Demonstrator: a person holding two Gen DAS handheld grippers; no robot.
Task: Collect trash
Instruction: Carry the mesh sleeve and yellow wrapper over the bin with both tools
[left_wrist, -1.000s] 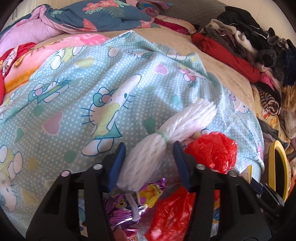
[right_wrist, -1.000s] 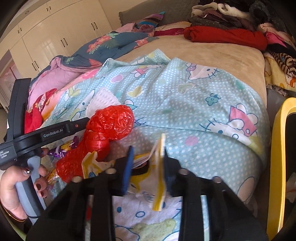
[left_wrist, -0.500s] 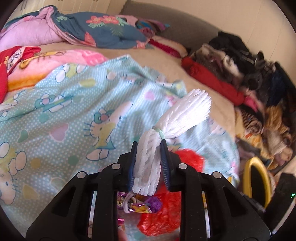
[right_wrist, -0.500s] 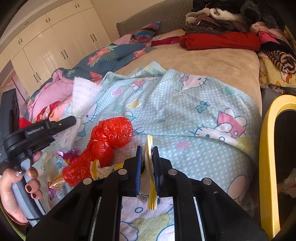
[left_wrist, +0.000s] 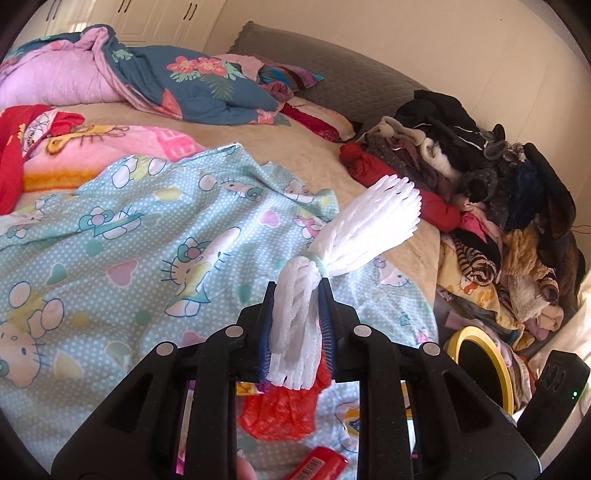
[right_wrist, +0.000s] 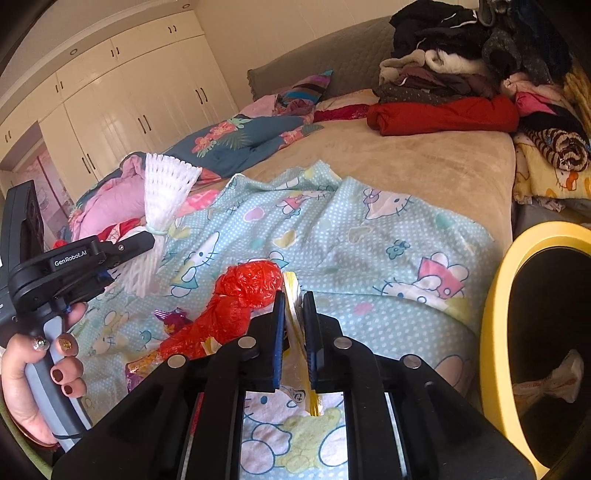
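I find both hands loaded. The left gripper (left_wrist: 297, 325) has closed since a second ago: its fingers, then spread either side of the white foam net (left_wrist: 354, 236), now pinch the net's tied lower end, and the fanned upper end stands up and to the right beyond the fingertips. In the right wrist view the same net (right_wrist: 168, 184) is clear of the bed.

The right gripper (right_wrist: 293, 332) has likewise shut; its fingers are pressed together on a thin yellow wrapper (right_wrist: 291, 291), which a moment ago stood loose between them. The wrapper's top edge pokes above the fingertips.

Both pieces have come up off the blue cartoon bedsheet (left_wrist: 129, 229). I judge the pick-up step complete for these two items.

Outstanding: a red plastic bag (right_wrist: 236, 299) lies just left of the right fingers, with a purple foil wrapper (right_wrist: 170, 317) further left. The yellow-rimmed bin (right_wrist: 496, 295) stands to the right of the right fingers, beside the bed; I judge it the place for the drop.
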